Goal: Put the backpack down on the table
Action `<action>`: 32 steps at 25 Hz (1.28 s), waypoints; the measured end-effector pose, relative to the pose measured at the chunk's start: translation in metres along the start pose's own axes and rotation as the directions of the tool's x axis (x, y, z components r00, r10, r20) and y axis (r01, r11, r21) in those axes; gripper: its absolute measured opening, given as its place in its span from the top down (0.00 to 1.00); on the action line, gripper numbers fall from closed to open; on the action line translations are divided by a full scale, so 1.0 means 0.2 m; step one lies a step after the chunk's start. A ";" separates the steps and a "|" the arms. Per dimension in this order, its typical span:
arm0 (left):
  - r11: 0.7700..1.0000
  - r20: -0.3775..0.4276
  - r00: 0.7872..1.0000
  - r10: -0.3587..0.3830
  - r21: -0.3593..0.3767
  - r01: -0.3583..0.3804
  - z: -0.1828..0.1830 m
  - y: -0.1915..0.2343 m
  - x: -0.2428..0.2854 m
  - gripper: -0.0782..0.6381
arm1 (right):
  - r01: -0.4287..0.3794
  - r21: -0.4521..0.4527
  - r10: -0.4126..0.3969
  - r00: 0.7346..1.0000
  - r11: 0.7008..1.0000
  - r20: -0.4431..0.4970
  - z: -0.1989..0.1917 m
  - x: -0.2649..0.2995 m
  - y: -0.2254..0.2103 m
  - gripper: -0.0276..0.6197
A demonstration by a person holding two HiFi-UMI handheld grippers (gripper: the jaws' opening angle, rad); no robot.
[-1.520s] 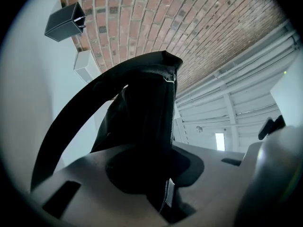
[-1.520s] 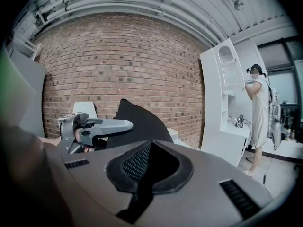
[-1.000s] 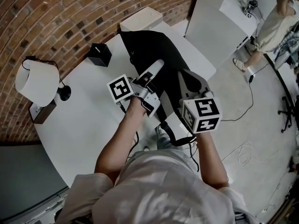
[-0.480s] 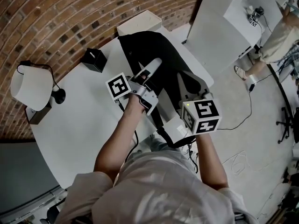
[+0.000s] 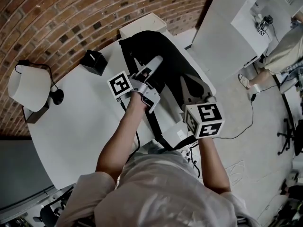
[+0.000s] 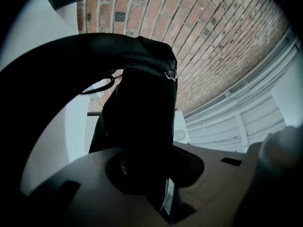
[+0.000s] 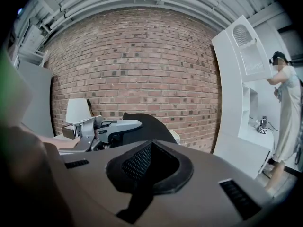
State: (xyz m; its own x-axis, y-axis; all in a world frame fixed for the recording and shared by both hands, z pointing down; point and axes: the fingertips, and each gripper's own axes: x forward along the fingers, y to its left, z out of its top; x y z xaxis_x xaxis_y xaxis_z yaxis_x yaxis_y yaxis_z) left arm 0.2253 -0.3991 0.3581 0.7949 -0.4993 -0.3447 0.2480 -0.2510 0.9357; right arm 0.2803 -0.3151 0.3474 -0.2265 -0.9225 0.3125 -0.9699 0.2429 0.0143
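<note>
A black backpack (image 5: 163,63) lies across the far right part of the white table (image 5: 75,117), its lower straps hanging over the near edge. My left gripper (image 5: 152,66) rests on top of the pack. In the left gripper view, black fabric by the zipper (image 6: 142,98) fills the gap between the jaws, so the left gripper (image 6: 151,174) is shut on the pack's top. My right gripper (image 5: 189,86) is at the pack's right side. It is shut on a padded mesh shoulder strap (image 7: 142,162), with the right gripper (image 7: 149,171) clamped around it.
A white lamp (image 5: 28,86) stands at the table's left end and a small black box (image 5: 93,61) near the brick wall. A white box (image 5: 142,25) sits behind the pack. White cabinets (image 5: 227,27) and a standing person (image 5: 284,46) are at the right, and cables lie on the floor.
Both grippers have shifted a little farther over the table with the backpack. Both grips look the same.
</note>
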 end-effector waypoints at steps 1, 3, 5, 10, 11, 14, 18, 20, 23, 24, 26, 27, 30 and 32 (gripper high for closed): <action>1.000 0.012 1.000 0.000 -0.003 0.000 0.02 0.01 0.01 0.78 | -0.004 -0.002 0.004 1.000 1.000 -0.001 0.00 0.01 0.00 0.95; 1.000 0.037 0.999 -0.001 -0.009 0.002 0.05 0.03 0.01 0.78 | -0.013 -0.006 0.013 1.000 1.000 -0.005 0.00 0.03 0.00 0.95; 1.000 0.061 0.998 -0.001 -0.013 0.001 0.09 0.06 0.00 0.78 | -0.023 -0.009 0.023 1.000 1.000 -0.011 -0.01 0.06 0.00 0.95; 1.000 0.117 0.993 0.012 -0.020 -0.009 0.18 0.13 -0.05 0.78 | -0.052 -0.014 0.052 0.998 0.999 -0.031 -0.04 0.13 0.04 0.95; 1.000 0.124 0.992 0.018 -0.019 -0.015 0.20 0.15 -0.07 0.78 | -0.057 -0.013 0.056 0.998 0.998 -0.032 -0.04 0.14 0.05 0.95; 0.999 0.137 0.990 0.035 -0.014 -0.033 0.23 0.19 -0.10 0.78 | -0.070 -0.009 0.070 0.997 0.997 -0.035 -0.07 0.19 0.07 0.95; 0.998 0.159 0.985 0.067 -0.014 -0.066 0.28 0.26 -0.18 0.78 | -0.100 0.001 0.100 0.993 0.995 -0.061 -0.12 0.26 0.12 0.95; 0.997 0.170 0.982 0.077 -0.016 -0.075 0.30 0.29 -0.21 0.78 | -0.114 0.003 0.114 0.991 0.994 -0.076 -0.14 0.29 0.14 0.95; 0.997 0.180 0.981 0.074 -0.025 -0.071 0.33 0.31 -0.24 0.78 | -0.127 -0.001 0.127 0.990 0.992 -0.069 -0.16 0.34 0.17 0.95; 0.997 0.182 0.980 0.074 -0.027 -0.070 0.34 0.32 -0.25 0.78 | -0.132 -0.003 0.132 0.989 0.991 -0.072 -0.17 0.36 0.19 0.95; 0.997 0.187 0.979 0.074 -0.035 -0.069 0.36 0.34 -0.28 0.78 | -0.144 -0.006 0.144 0.986 0.989 -0.081 -0.19 0.39 0.22 0.95; 0.997 0.191 0.979 0.075 -0.039 -0.069 0.36 0.35 -0.29 0.78 | -0.151 -0.008 0.150 0.985 0.989 -0.087 -0.20 0.40 0.23 0.95; 0.997 0.199 0.977 0.078 -0.044 -0.071 0.37 0.38 -0.32 0.78 | -0.167 -0.010 0.166 0.981 0.986 -0.103 -0.23 0.43 0.27 0.95; 0.996 0.204 0.976 0.081 -0.050 -0.072 0.38 0.39 -0.34 0.78 | -0.177 -0.011 0.175 0.978 0.984 -0.114 -0.25 0.45 0.29 0.95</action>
State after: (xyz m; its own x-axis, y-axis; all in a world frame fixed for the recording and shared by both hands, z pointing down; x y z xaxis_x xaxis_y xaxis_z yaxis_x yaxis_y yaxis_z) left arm 0.1489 -0.4483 0.4495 0.6830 -0.6763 -0.2761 0.2172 -0.1729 0.9607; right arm 0.2083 -0.3688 0.4231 -0.3809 -0.8255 0.4166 -0.9134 0.4058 -0.0311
